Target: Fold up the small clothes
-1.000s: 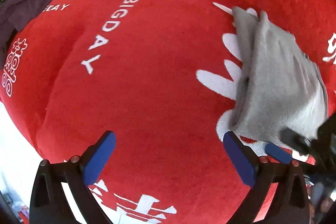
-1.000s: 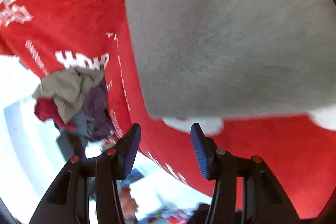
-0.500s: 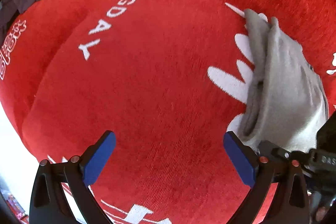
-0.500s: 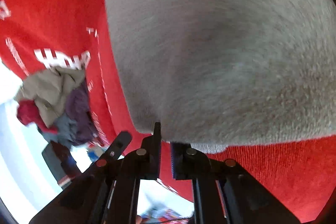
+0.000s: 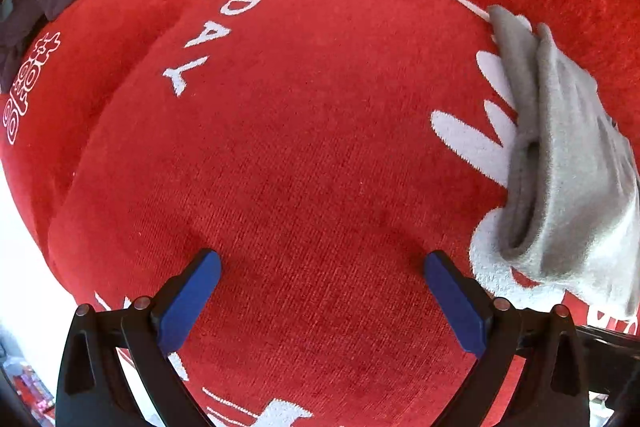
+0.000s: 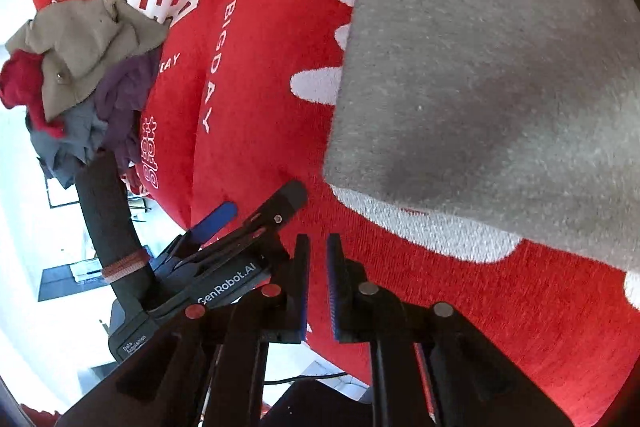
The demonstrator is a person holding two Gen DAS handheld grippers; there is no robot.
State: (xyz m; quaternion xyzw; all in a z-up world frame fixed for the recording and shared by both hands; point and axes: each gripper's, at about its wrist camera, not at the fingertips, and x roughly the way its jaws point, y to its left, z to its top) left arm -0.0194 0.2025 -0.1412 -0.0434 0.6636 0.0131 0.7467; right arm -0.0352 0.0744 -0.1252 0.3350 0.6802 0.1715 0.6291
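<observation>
On the red plush cloth [image 5: 304,155] with white lettering, the folded grey knit garment [image 5: 560,163] lies at the right side, layered edges facing the left tool [image 5: 320,303]. Left tool: spread wide, empty, near the fold's corner, not touching. Right tool [image 6: 318,283]: pinched nearly closed on nothing, just short of the garment's near edge [image 6: 480,67]. Risk: either tool snagging that edge drags the top layer and undoes the fold. Unfolded mixed-colour clothes heap [image 6: 80,79] sits well apart, untouched.

Red cloth [image 5: 304,155]: "THE BIG DAY", "PPY WEDDING". Left gripper [image 6: 256,215] body: "GenRobot.AI", "Data Acquisition".
</observation>
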